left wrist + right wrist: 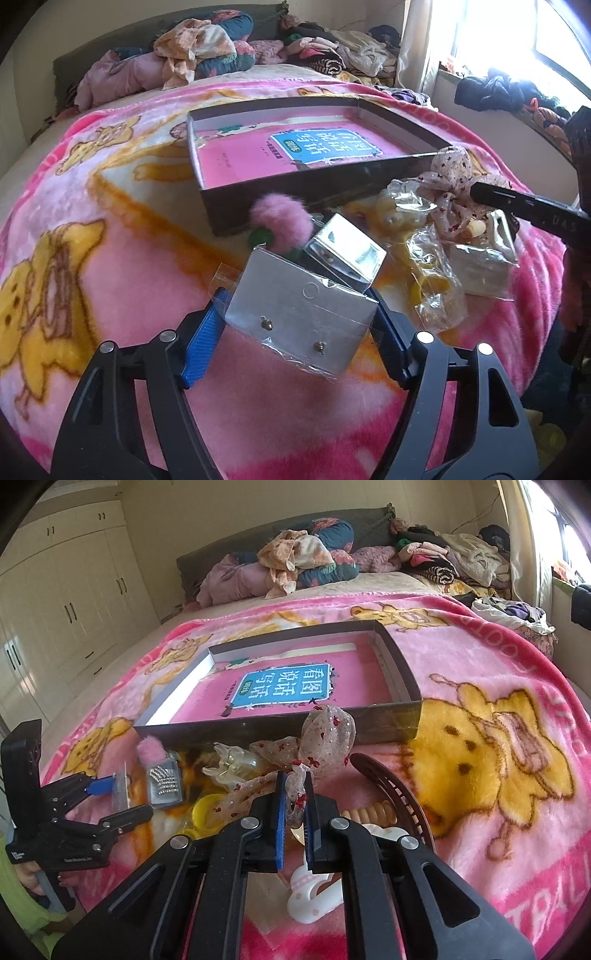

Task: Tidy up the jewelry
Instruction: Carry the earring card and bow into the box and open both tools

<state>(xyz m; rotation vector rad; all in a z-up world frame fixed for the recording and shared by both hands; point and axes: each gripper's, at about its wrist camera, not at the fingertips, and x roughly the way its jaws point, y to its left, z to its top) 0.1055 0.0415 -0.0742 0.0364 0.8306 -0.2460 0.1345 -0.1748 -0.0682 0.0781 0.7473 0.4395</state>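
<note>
In the left wrist view my left gripper (295,314) is shut on a clear packet with a silver earring card (299,310), held above the pink blanket. A second silver card (347,254) and a pink pompom (282,219) lie just beyond it. In the right wrist view my right gripper (294,794) is shut on a sheer bow with red specks (325,734), which also shows in the left wrist view (448,173). A dark box (280,731) with a pink book inside lies behind the jewelry pile. The left gripper (120,794) shows at the left of the right wrist view.
Crumpled clear bags (436,291), a yellow ring (207,810), a dark red comb headband (399,790), a beaded piece (373,810) and a white hair clip (310,897) lie on the blanket. Clothes (295,561) are piled at the bed's head. Wardrobes (55,590) stand at left.
</note>
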